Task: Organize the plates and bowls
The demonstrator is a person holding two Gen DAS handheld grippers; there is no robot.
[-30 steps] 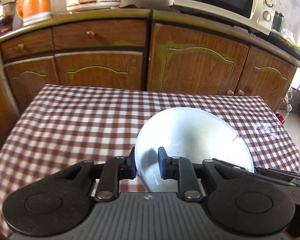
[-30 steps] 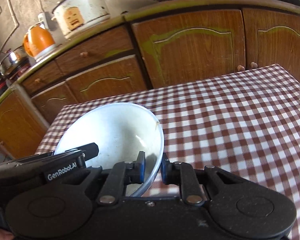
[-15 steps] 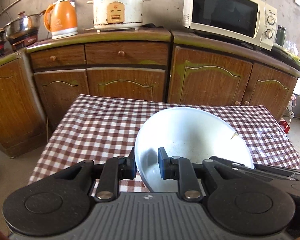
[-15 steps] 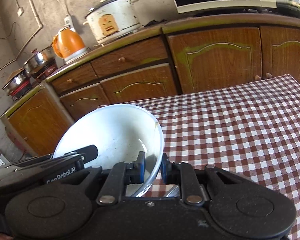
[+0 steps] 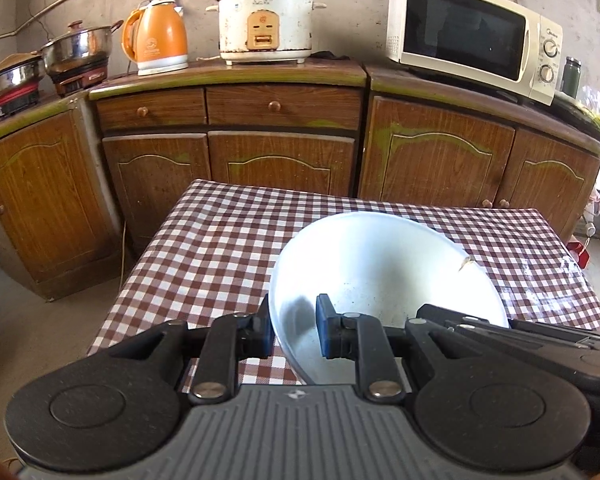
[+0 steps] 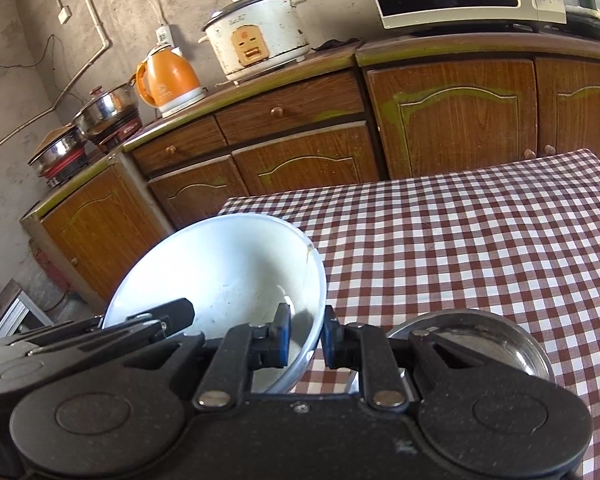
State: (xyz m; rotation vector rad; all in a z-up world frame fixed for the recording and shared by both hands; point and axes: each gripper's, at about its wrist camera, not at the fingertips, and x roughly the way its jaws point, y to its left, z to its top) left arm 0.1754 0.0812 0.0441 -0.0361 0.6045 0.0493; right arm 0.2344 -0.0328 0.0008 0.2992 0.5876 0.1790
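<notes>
Left gripper (image 5: 293, 326): jaws closed down onto the near left rim of the white bowl (image 5: 380, 268), one finger outside the wall, one inside. Right gripper (image 6: 304, 338): pinches the opposite rim the same way, wall sandwiched between its pads. Bowl sits between the two grippers, carried by both, tilted with its open side facing forward and up. Small chip or brown mark on the far rim, ahead of the left gripper and to its right.

Below and ahead of both grippers: table with a red-and-white checked tablecloth (image 5: 220, 248). Whether the bowl clears the cloth cannot be told.

Just right of the right gripper, partly hidden behind its body: a stainless steel bowl (image 6: 488, 340) on the cloth.

Far ahead, beyond the table: wooden cabinets (image 5: 280, 160); on the counter an orange kettle (image 5: 158, 42), rice cooker (image 5: 266, 20), microwave (image 5: 472, 36).
</notes>
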